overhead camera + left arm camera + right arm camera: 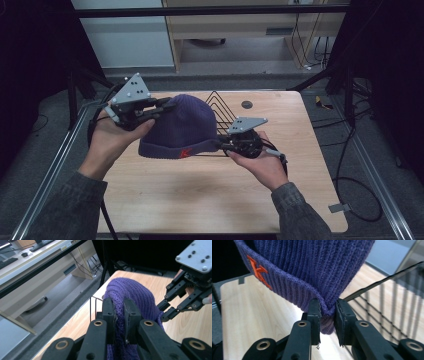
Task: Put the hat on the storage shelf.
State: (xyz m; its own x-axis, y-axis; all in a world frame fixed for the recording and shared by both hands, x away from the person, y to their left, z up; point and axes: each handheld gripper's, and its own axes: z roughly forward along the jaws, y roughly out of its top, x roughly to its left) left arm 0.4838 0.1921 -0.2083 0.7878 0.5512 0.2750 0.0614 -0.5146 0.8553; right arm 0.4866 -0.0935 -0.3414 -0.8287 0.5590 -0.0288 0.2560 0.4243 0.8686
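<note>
We've got the purple beanie [181,126] up over the table's [210,195] far middle, just in front of the wire rack [220,107]. Left gripper [162,107] clamps its crown, right gripper [223,145] pinches the cuff; let's keep both pulls even, so nothing slips.

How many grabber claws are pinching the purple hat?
2. The left gripper pinches the knit of the purple hat near its top, on its left side. The right gripper pinches the folded brim at its right edge, beside the black wire rack.
</note>
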